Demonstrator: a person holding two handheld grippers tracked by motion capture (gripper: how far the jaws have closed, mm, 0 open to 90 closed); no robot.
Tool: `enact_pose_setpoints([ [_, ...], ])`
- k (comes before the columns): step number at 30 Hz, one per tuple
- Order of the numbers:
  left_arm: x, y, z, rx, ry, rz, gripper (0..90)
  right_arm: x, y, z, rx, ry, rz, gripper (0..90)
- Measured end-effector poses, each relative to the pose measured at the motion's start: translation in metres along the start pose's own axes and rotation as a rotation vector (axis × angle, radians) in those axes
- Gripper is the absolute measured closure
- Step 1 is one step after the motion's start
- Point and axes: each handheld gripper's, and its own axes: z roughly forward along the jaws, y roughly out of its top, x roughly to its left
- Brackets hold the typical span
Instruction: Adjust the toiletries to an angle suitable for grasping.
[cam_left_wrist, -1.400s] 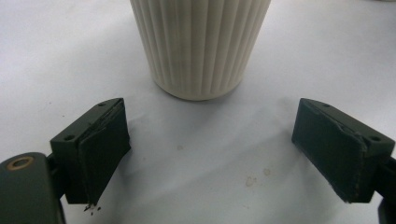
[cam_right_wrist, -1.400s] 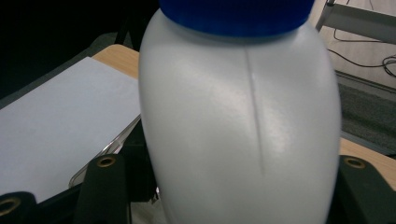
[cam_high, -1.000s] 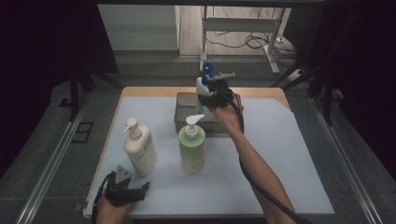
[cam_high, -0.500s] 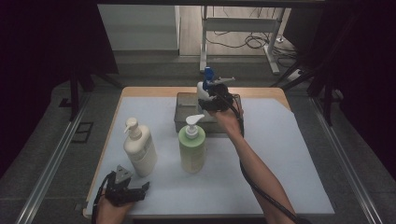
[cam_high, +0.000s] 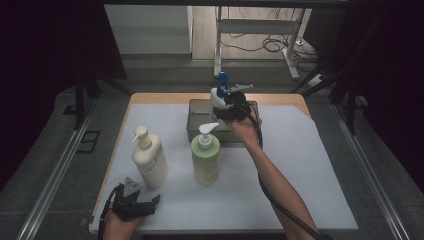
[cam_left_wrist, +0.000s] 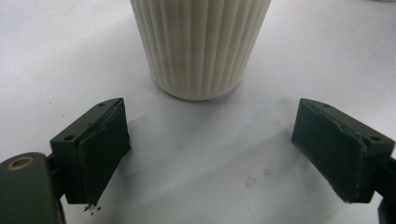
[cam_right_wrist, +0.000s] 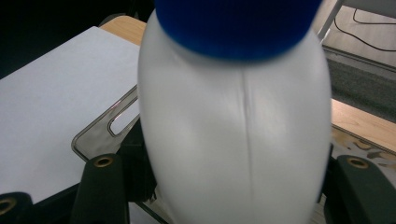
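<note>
My right gripper (cam_high: 223, 103) is shut on a white bottle with a blue pump top (cam_high: 219, 94) and holds it upright over the metal tray (cam_high: 196, 111) at the back of the table. In the right gripper view the bottle (cam_right_wrist: 233, 135) sits between both jaws, with the tray's rim (cam_right_wrist: 95, 134) below it. My left gripper (cam_high: 151, 204) rests open near the front left edge. Its jaws (cam_left_wrist: 210, 154) stand wide apart and nothing is between them. They point at the base of a ribbed cream pump bottle (cam_left_wrist: 198, 46), which stands just ahead (cam_high: 149, 159).
A green pump bottle (cam_high: 205, 159) stands mid-table, just in front of the tray and next to the right forearm. A white mat (cam_high: 310, 170) covers the tabletop. The right gripper's cable trails along the forearm to the front edge.
</note>
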Motion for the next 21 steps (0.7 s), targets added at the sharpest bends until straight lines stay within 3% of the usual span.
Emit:
enact_pose_setpoints([
  [12,0.0,0.0,0.0,-0.001,0.0,-0.001,10.7,-0.007,-0.011,-0.011,-0.012,0.041,-0.009,38.0],
  [21,0.0,0.0,0.0,-0.001,0.0,-0.001,10.7,-0.013,-0.028,-0.018,0.003,0.075,0.019,42.6],
])
